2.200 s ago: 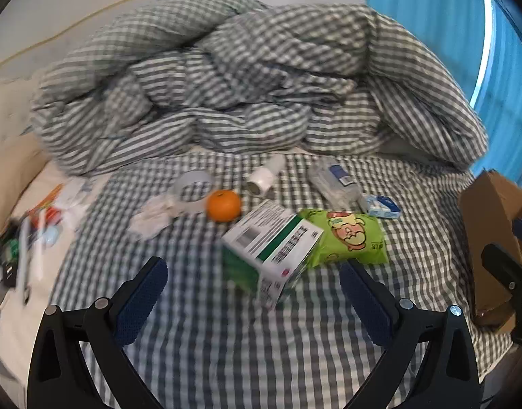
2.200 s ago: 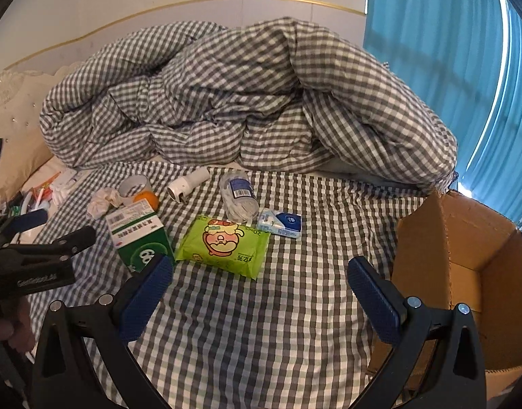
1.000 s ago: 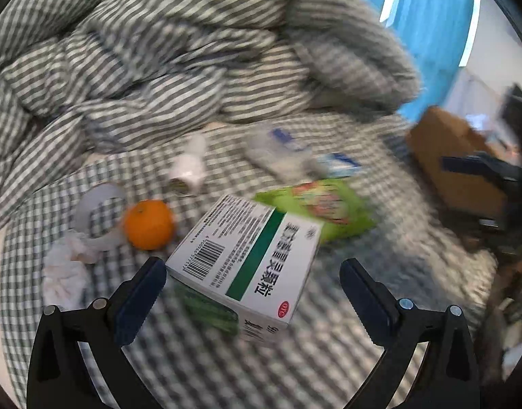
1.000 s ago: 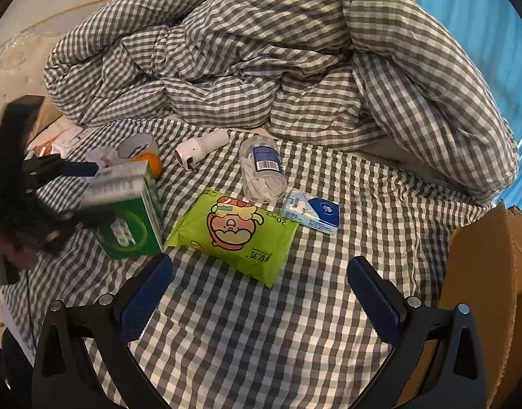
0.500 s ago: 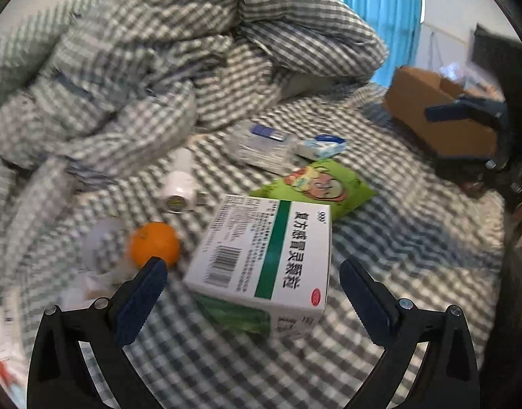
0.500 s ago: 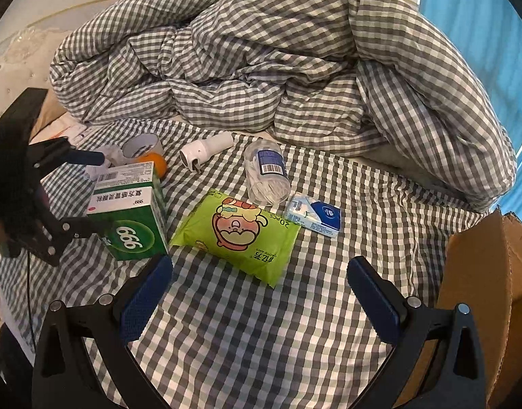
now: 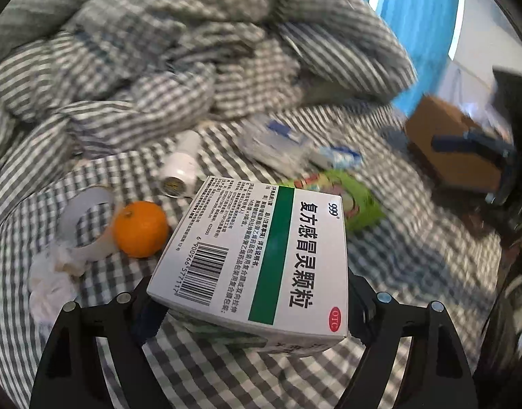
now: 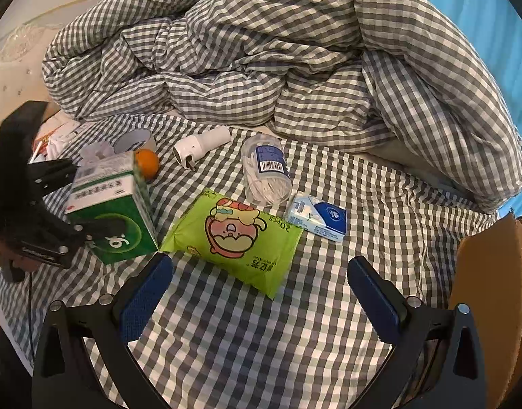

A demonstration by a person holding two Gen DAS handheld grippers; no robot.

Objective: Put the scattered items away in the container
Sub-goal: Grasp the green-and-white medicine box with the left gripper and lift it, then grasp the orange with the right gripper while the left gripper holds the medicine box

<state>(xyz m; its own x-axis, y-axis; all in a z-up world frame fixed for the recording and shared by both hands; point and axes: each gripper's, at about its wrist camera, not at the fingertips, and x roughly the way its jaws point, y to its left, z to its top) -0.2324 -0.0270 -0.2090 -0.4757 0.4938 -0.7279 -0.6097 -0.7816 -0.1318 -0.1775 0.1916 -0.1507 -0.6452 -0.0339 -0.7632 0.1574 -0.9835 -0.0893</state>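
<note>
A white and green medicine box (image 7: 254,255) stands on the checked bed sheet. My left gripper (image 7: 250,306) is closing its jaws on this box (image 8: 114,204), and the pads sit against its two sides. My right gripper (image 8: 261,293) hangs open over bare sheet with nothing between its fingers. A green wipes pack (image 8: 233,235) lies just beyond it. An orange (image 7: 140,228), a tape roll (image 7: 87,221), a white plug adapter (image 8: 201,146), a cotton swab jar (image 8: 266,170) and a tissue pack (image 8: 317,218) are scattered around. The brown cardboard box (image 8: 489,289) stands open at the right.
A bunched checked duvet (image 8: 295,51) fills the back of the bed. Crumpled tissue (image 7: 49,279) lies left of the tape roll. Small clutter (image 8: 53,136) sits at the bed's left edge. Blue curtains (image 8: 482,6) hang behind on the right.
My left gripper has come down around the medicine box and its fingers have closed in to the sides. The box has tilted slightly. The right gripper has stayed put.
</note>
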